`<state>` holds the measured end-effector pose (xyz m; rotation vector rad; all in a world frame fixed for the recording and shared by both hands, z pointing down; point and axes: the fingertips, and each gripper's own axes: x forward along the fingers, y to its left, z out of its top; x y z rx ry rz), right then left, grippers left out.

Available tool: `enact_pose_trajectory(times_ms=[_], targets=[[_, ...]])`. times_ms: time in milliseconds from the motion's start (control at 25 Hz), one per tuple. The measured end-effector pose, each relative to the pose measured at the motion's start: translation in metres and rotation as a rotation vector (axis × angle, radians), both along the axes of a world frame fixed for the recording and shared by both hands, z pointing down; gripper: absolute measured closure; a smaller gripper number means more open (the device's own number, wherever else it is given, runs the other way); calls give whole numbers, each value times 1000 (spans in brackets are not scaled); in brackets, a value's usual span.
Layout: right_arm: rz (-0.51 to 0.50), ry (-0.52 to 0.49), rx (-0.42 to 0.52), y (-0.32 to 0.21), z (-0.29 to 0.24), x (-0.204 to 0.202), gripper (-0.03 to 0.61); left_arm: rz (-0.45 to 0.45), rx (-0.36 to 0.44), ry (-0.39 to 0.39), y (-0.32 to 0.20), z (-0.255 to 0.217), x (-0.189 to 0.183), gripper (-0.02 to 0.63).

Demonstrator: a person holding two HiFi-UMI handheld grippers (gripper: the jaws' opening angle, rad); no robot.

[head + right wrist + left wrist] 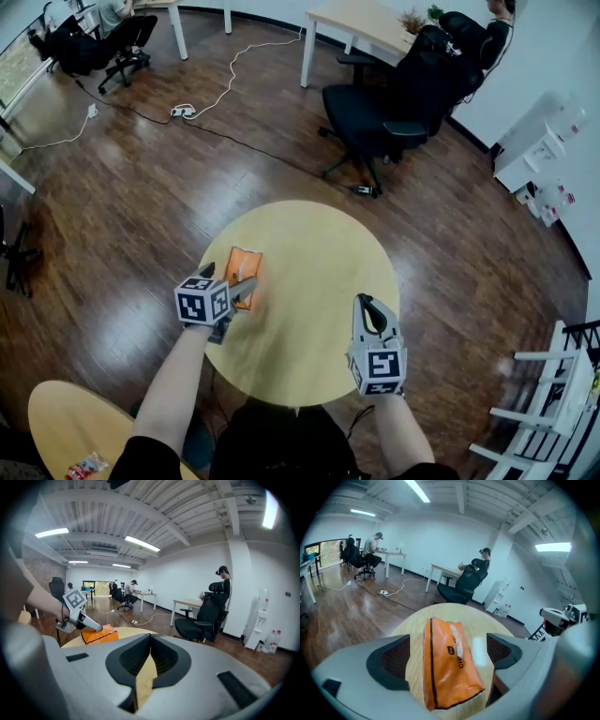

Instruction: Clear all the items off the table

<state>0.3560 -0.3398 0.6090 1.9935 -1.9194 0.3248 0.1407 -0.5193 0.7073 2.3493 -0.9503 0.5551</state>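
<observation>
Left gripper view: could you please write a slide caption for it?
Open left gripper straddles an orange pouch lying on the round wooden table.

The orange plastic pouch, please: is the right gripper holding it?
No, the right gripper is shut and empty, with the orange plastic pouch lying well apart.
</observation>
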Motion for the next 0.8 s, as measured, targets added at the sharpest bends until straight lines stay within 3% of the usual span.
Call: enact_pose_trajectory(times_ms=[80, 240, 280, 400, 440, 520, 720, 800], targets=[[-39, 51, 18, -9, -18, -3, 574, -27, 53, 56, 0, -36, 0, 131], [-87, 68, 121, -23, -68, -4, 574, -117, 261, 172, 2, -130, -12, 376], [-91, 70, 145, -24, -81, -4, 574, -132, 305, 197, 5, -153, -16, 405], [-103, 129, 197, -22, -116, 1, 574, -163, 407, 278, 23, -215, -24, 430], [-110, 159, 209, -18, -127, 5, 574, -175, 444, 308, 33, -234, -26, 473], [-119, 180, 249, -7, -145, 11, 574, -188, 521, 356, 55, -264, -31, 477], [-90, 83, 380, 16, -174, 33, 574, -161, 726, 378, 107, -310, -38, 586], [-103, 20, 433, 17, -183, 35, 574, -187, 809, 371, 123, -325, -43, 586]])
